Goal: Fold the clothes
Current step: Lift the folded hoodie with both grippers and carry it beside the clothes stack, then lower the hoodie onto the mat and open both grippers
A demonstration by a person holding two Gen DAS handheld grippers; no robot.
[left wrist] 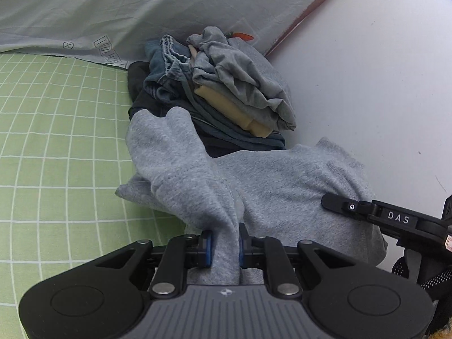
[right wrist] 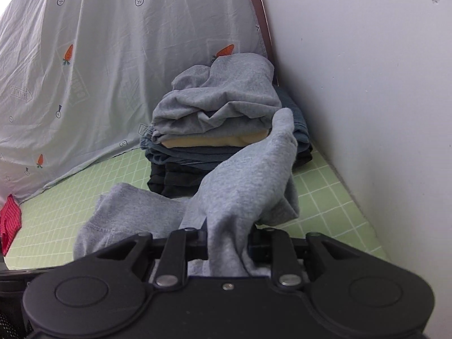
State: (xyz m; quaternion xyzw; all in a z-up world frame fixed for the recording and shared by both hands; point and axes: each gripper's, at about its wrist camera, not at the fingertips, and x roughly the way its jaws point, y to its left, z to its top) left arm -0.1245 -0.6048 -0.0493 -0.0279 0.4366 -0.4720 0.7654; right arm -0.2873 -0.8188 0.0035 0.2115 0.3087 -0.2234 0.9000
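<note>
A light grey knit garment (left wrist: 282,186) lies bunched on the green checked sheet (left wrist: 56,141), and both grippers hold it. My left gripper (left wrist: 224,247) is shut on a fold of it that rises between the blue pads. My right gripper (right wrist: 228,243) is shut on another fold of the grey garment (right wrist: 243,186), which drapes up toward the stack. The right gripper's finger (left wrist: 367,212) shows at the right of the left wrist view. A stack of folded clothes (right wrist: 220,130), grey on top, then cream, blue and black, stands just behind the garment.
A white wall (right wrist: 367,113) runs along the right. A pale grey cloth with carrot prints (right wrist: 99,70) hangs behind the stack. A red cloth (right wrist: 10,223) lies at the far left on the green sheet (right wrist: 70,197).
</note>
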